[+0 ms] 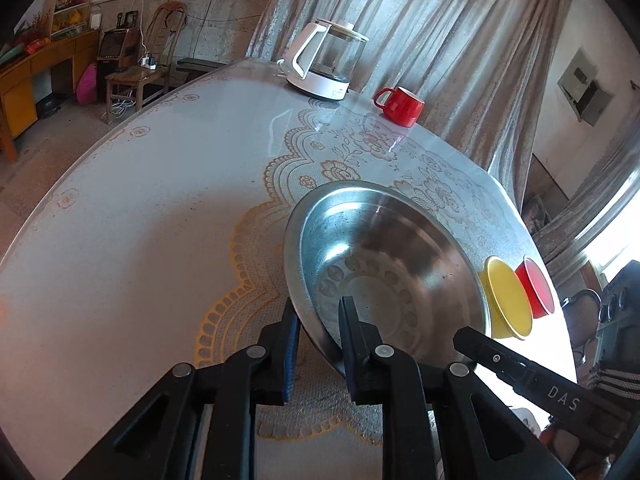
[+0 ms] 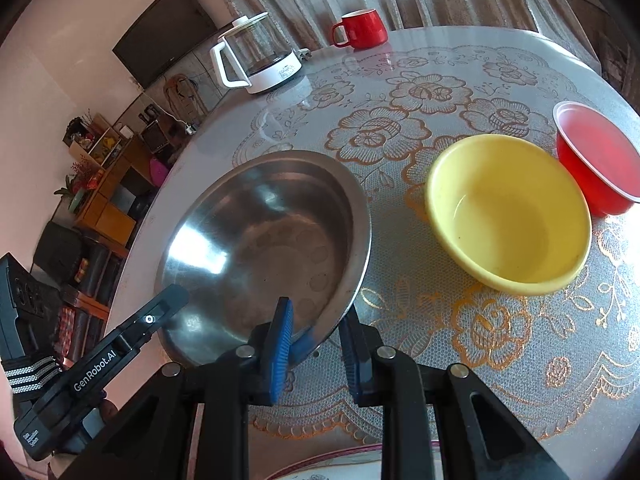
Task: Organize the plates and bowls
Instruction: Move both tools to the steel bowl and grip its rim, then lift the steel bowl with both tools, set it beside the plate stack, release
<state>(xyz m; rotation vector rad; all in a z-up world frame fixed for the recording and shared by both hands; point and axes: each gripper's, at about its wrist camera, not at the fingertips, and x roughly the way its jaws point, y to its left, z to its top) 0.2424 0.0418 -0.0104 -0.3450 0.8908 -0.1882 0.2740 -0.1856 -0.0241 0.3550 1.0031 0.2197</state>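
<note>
Steel basin (image 1: 384,264) lower centre of left-wrist frame, tilted. Left gripper (image 1: 320,332) narrowed, pinching near rim; right gripper (image 2: 316,336) likewise clamped on rim, bottom centre of its frame.

Risk: thin slick rim slips from pads if the two hands pull unevenly; basin drops, clangs.

Yellow bowl (image 2: 508,212) just beside basin, red bowl (image 2: 592,160) behind it — collision if swung that way. Table (image 1: 140,208) bare at frame left; kettle (image 1: 324,64) and mug (image 1: 400,106) far.

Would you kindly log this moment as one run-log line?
left gripper: shut on steel bowl rim | right gripper: shut on same rim | yellow bowl, red bowl: on table, untouched
</note>
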